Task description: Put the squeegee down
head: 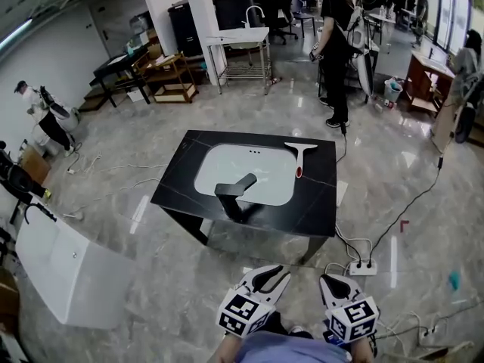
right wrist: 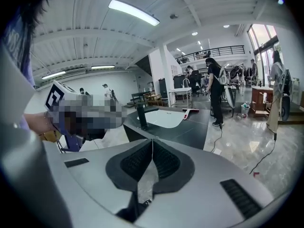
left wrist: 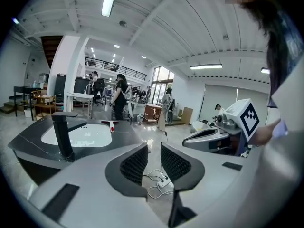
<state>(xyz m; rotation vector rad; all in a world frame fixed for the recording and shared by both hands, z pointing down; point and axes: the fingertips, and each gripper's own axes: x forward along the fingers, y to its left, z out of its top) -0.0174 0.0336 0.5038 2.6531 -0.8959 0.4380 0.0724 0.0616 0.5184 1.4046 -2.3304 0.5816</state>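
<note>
- The squeegee [head: 300,156] is laid flat on the black surface [head: 318,203], at the upper right edge of the white sink [head: 246,174], with its red-tipped handle pointed toward the lower frame.
- The left hand-held gripper [head: 269,278] is seen at the bottom centre, well apart from the surface; its jaws are drawn all but together, with nothing between them.
- The right hand-held gripper [head: 336,284] is held just beside it, its jaws closed tip to tip and empty.
- A black faucet [head: 236,191] is seen at the sink's lower edge.

Squeegee [head: 300,157] lies on counter [head: 318,203], right of basin [head: 234,165].
</note>
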